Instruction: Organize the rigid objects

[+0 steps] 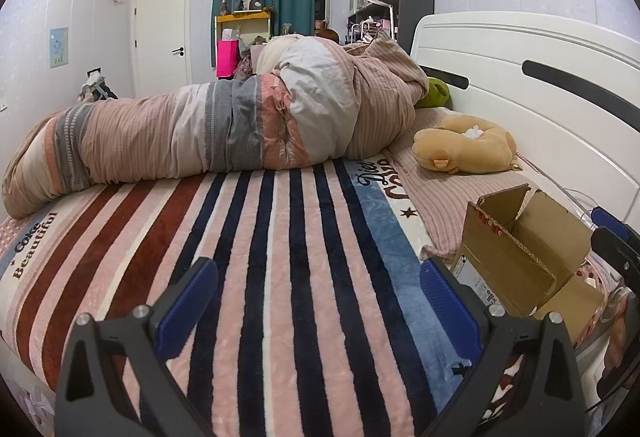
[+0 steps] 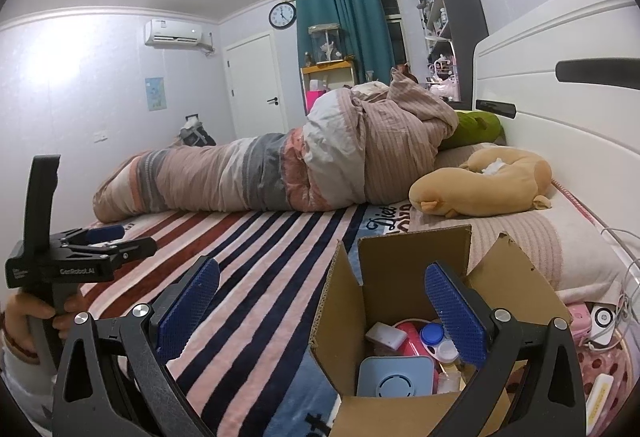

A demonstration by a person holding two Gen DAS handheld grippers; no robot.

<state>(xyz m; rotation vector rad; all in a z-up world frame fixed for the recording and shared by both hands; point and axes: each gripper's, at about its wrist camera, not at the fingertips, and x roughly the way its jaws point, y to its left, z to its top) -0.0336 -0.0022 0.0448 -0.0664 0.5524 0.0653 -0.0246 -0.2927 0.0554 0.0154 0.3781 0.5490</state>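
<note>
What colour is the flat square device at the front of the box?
Pale blue, inside the cardboard box; clearest in the right wrist view.

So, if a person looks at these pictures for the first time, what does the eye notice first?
Probably the open cardboard box on the striped blanket, full of small items, with the open right gripper just above it. Behind, a rolled duvet lies across the bed, a tan plush toy beside it near the headboard. The left gripper hovers open, empty.
</note>
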